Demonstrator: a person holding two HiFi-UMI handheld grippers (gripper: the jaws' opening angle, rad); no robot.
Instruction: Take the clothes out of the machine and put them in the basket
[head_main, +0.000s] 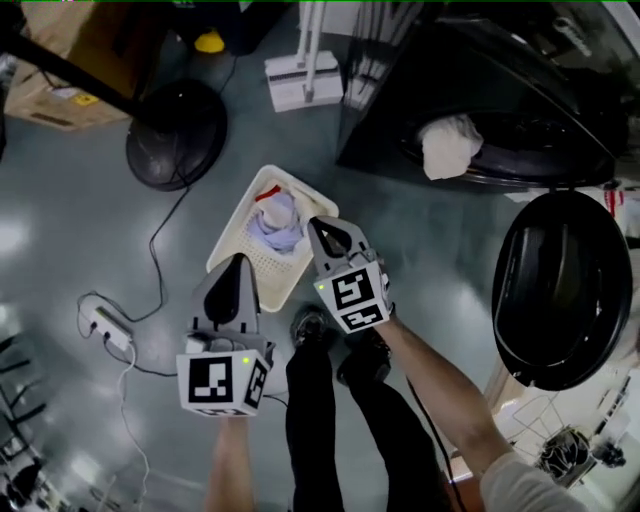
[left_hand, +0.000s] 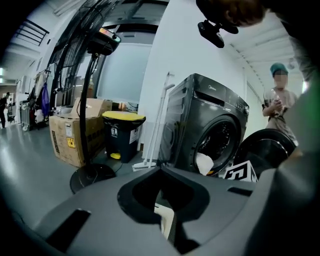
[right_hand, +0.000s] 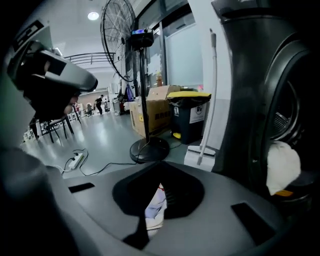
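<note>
In the head view, low and left of centre, the left gripper (head_main: 240, 265) hangs over the near edge of the cream laundry basket (head_main: 236, 228), its jaws pressed together on nothing (its own view shows only a sliver of basket through the slit). The basket sits mid-frame on the floor and holds a small heap of clothes (head_main: 278, 225), lavender-white with a bit of red. Just to the right, the right gripper (head_main: 322, 230) is above the basket's right corner, jaws likewise closed and empty. At the upper right the washing machine (head_main: 520, 90) stands with its door (head_main: 562, 290) swung open, and a white garment (head_main: 448, 146) hangs at the drum's mouth. I judge the job partly done: some clothes are in the basket, at least that white piece is left, and whether more lie deeper in the drum cannot be told.
</note>
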